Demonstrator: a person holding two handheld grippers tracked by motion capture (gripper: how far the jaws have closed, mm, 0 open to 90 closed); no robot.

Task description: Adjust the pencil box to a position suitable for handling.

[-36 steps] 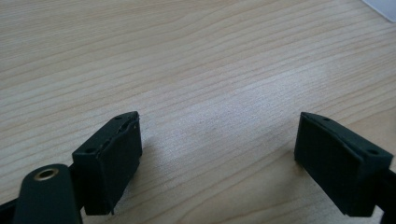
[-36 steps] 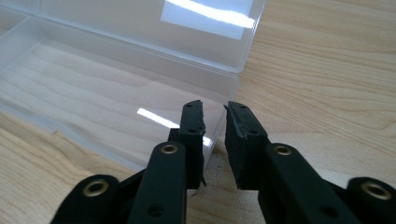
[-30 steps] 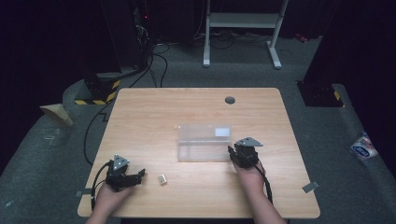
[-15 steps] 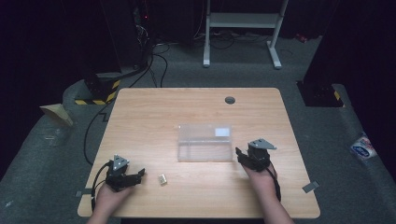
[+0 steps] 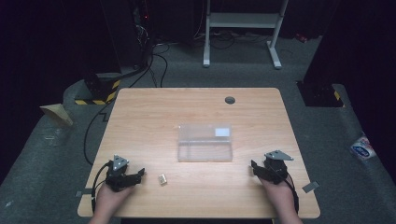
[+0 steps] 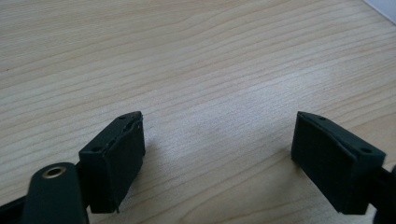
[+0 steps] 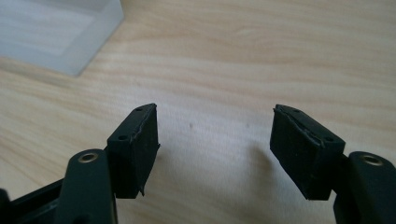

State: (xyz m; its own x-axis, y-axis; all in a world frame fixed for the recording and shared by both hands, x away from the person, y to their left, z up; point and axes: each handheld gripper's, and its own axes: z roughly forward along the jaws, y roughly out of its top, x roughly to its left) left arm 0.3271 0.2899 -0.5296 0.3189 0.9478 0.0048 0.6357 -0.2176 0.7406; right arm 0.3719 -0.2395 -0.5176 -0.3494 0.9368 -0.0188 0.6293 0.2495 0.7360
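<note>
The jaws of the left gripper (image 6: 217, 156) are spread wide with nothing between them, only bare wood grain being seen past the pads; the jaws of the right gripper (image 7: 215, 149) are likewise parted and empty, low over the counter (image 5: 140, 121). In the right gripper view a corner of the clear plastic box (image 7: 56, 32) is seen ahead and to the left of the jaws, apart from them. In the high view the left gripper (image 5: 133, 175) is held near the front left corner of the counter, and the right gripper (image 5: 257, 169) near the front right corner, just off the box's (image 5: 205, 143) front right end. The box lies near the middle of the counter, its long side parallel to the front edge. A small pale block (image 5: 162, 179) lies between the left gripper and the box, just beside the left jaws and nearer the front edge. The step in hand is judged to be the picking up of the block: the left jaws should be turned toward it, kept wide until it is straddled squarely, lowered close to the wood, and closed gently so it is not flicked away.
</note>
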